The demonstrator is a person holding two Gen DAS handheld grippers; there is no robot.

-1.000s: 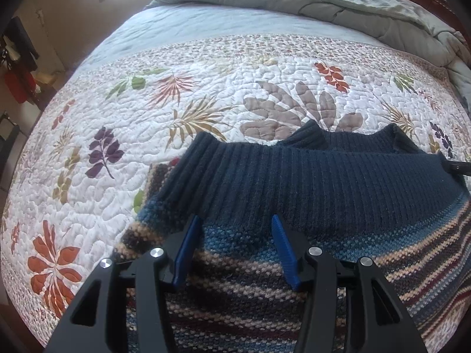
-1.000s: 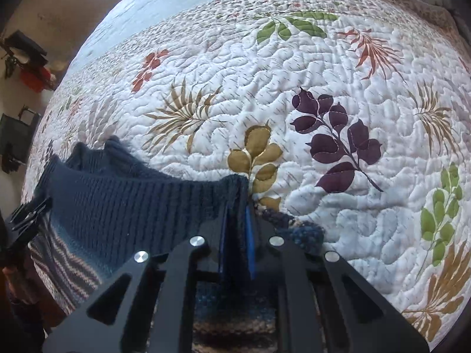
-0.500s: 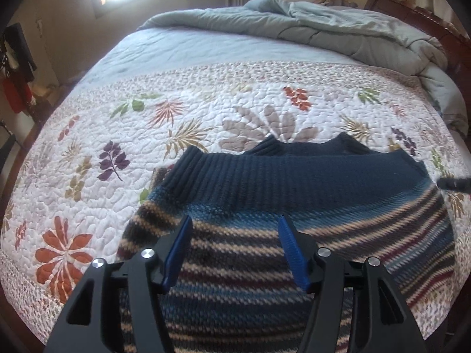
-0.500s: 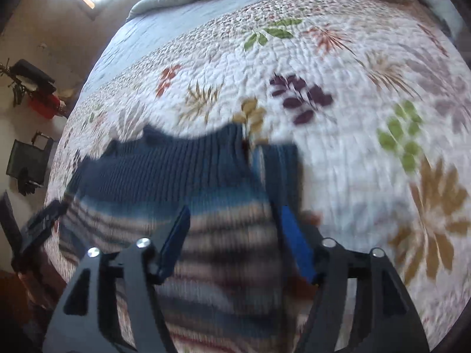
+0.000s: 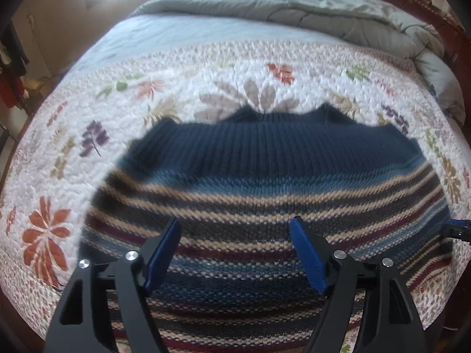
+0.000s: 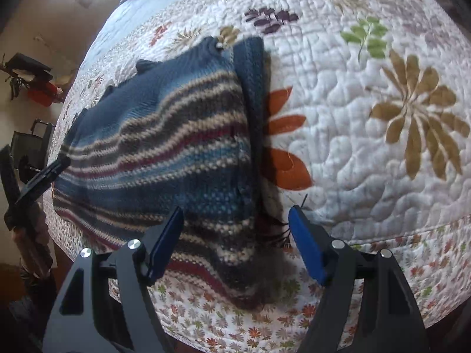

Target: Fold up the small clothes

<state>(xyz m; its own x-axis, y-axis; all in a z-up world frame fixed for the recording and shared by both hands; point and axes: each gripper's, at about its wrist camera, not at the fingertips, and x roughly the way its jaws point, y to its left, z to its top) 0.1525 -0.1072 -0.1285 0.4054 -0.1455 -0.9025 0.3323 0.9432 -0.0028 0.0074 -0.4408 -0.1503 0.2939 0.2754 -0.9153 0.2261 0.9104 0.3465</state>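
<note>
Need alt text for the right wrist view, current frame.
A striped knit sweater lies on a floral quilt, one side folded in along its right edge. The right gripper hangs open above the sweater's near edge, holding nothing; its jaws have just been opening.

Striped navy knit sweater (image 5: 265,194) folded, flat on quilt.

A: Left gripper (image 5: 235,229) tilted steeply downward, blue pads (image 5: 164,250) spread wide, jaws just been opening, nothing pinched between them.

B: Right gripper (image 6: 235,220) matches it: angled down, jaws just sprung apart too, pads (image 6: 307,244) clear of any grip. Its tip peeks in at the left claw's right.
</note>
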